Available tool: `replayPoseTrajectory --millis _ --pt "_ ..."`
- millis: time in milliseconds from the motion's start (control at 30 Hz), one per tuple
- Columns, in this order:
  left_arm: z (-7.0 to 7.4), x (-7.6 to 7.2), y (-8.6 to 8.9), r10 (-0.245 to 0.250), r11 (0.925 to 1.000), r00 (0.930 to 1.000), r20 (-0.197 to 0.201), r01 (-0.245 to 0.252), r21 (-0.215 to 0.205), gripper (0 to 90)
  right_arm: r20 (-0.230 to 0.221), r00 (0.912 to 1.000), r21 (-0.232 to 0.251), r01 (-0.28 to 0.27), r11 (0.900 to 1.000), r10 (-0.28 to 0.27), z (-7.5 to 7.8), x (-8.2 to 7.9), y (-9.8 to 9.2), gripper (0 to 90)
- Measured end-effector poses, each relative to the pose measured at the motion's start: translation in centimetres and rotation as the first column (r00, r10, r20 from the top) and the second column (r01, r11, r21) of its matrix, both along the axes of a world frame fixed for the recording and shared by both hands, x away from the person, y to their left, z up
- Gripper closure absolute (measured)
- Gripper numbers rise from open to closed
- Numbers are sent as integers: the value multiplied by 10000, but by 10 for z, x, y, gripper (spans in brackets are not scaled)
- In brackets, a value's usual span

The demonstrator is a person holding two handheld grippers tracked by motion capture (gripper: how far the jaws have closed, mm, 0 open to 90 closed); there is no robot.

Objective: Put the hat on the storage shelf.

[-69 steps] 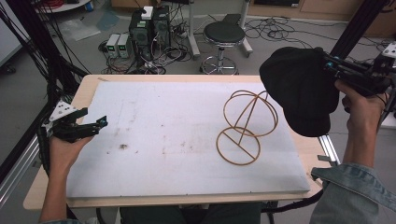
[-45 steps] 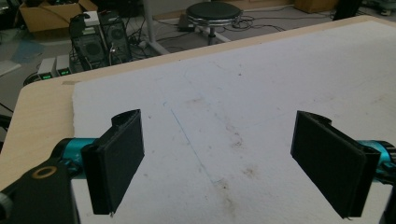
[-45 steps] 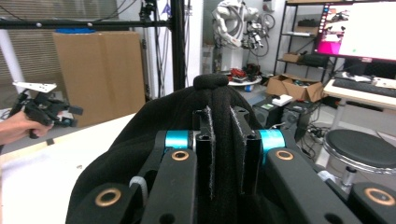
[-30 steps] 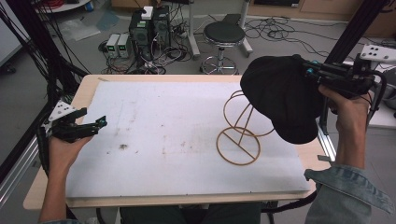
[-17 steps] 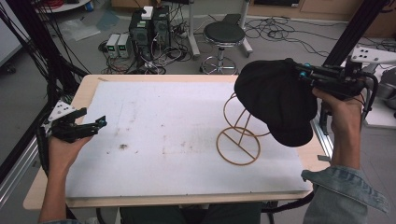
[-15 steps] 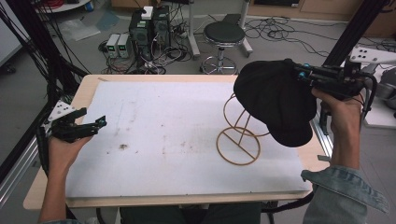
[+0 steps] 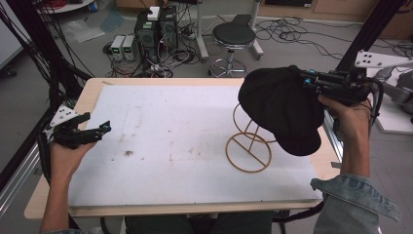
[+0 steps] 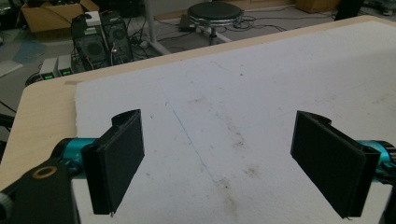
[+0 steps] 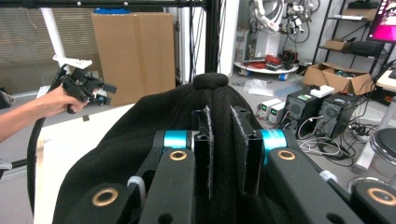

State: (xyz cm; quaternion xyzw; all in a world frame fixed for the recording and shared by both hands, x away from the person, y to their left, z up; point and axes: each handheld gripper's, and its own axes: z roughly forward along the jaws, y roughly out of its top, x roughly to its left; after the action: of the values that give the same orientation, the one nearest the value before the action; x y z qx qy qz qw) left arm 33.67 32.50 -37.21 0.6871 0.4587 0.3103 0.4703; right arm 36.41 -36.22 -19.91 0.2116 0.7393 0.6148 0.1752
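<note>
My right tool (image 7: 308,80) pinches the black cap (image 7: 282,108) just above the wire stand (image 7: 249,144); my left tool (image 7: 97,130) idles wide, well apart.

A pale wooden counter (image 7: 92,92) with rounded corners carries a white foam-like sheet (image 7: 185,126) that covers nearly all of its top, leaving a bare wood margin along the edges. The sheet is scuffed, with brownish stains (image 7: 129,153) toward its left half. On its right half stands a golden wire stand (image 7: 248,146), its round base ring lying flat on the sheet
</note>
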Motion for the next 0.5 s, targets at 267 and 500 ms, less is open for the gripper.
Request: replayPoseTrajectory --millis 267,500 --pt "0 0 0 23 10000 10000 10 -23 -35 177 -147 9998 -214 -133 9997 130 -4 2 7 808" --pt "0 0 1 -2 10000 10000 -2 2 -12 181 -246 9995 -482 -230 9986 218 -8 4 15 804"
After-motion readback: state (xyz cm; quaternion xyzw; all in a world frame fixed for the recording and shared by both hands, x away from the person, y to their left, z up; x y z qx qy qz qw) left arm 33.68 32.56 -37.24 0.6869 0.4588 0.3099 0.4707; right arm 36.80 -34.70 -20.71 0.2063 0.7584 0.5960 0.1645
